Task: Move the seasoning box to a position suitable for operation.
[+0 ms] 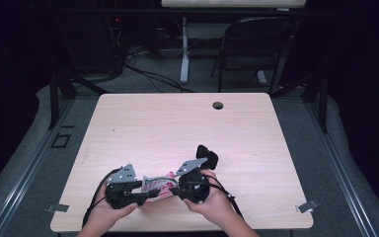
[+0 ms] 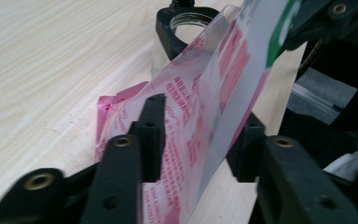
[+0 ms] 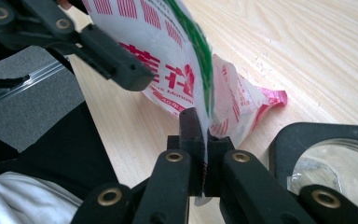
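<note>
Pink packet (image 3: pixel 186 79), red Chinese print

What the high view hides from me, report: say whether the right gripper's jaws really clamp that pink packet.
Observer: Yes. In the right gripper view, the right gripper has its jaws shut on the packet, on its thin green-and-white edge.
Operator: Now the left one.
Observer: The left gripper has its jaws standing apart with the packet's pink printed end between them. It looks unclamped.
Operator: Identify the black thing beyond the right hand.
Observer: It is a black ring around something clear and round, on the table close to the packet.
</note>
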The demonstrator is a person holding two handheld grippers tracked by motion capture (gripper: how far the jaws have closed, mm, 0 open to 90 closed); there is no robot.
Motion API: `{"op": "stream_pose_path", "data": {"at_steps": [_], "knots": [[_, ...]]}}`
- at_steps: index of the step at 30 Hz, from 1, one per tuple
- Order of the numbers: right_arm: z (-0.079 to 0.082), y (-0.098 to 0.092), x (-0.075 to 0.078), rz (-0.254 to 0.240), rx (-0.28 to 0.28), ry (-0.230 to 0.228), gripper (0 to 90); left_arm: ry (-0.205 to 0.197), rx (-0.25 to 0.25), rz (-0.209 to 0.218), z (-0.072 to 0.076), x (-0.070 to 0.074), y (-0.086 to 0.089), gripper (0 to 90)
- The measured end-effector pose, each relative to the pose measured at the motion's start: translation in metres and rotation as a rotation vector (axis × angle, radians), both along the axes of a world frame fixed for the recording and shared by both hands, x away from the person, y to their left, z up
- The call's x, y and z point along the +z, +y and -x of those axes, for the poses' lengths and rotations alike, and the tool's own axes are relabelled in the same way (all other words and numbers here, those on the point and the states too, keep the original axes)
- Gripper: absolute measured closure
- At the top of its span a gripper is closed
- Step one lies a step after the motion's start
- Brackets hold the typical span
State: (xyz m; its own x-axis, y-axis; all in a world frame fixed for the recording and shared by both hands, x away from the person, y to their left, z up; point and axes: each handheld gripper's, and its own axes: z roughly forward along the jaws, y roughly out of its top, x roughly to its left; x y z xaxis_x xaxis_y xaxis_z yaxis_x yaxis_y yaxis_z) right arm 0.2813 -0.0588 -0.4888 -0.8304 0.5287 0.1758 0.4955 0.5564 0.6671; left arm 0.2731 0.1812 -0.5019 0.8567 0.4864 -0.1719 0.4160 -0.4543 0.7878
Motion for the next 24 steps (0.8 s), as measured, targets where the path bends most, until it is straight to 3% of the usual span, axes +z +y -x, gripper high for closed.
{"op": "stream_pose_path", "data": {"at_steps": [1, 4, 7, 12, 15, 24], "knots": [[0.000, 0.000, 0.000, 0.000, 0.000, 0.000, 90.0, 0.000, 0.000, 0.000, 0.000, 0.000, 0.000, 58.3], [-0.001, 0.000, 0.002, -0.002, 0.001, -0.006, 90.0, -0.069, 0.041, -0.034, 0.001, -0.002, 0.004, 54.6], [-0.002, 0.001, 0.003, -0.008, -0.001, -0.013, 90.0, -0.045, 0.041, -0.011, 0.003, -0.006, 0.008, 52.2], [-0.004, 0.002, 0.005, -0.014, 0.009, -0.014, 90.0, -0.037, 0.102, -0.020, 0.010, -0.019, 0.016, 45.0], [-0.006, 0.003, 0.006, -0.022, 0.010, -0.012, 90.0, -0.032, 0.102, -0.020, 0.013, -0.026, 0.019, 44.8], [-0.009, 0.005, 0.008, -0.032, 0.019, -0.008, 90.0, -0.011, 0.128, -0.064, 0.011, -0.046, 0.019, 38.1]]}}
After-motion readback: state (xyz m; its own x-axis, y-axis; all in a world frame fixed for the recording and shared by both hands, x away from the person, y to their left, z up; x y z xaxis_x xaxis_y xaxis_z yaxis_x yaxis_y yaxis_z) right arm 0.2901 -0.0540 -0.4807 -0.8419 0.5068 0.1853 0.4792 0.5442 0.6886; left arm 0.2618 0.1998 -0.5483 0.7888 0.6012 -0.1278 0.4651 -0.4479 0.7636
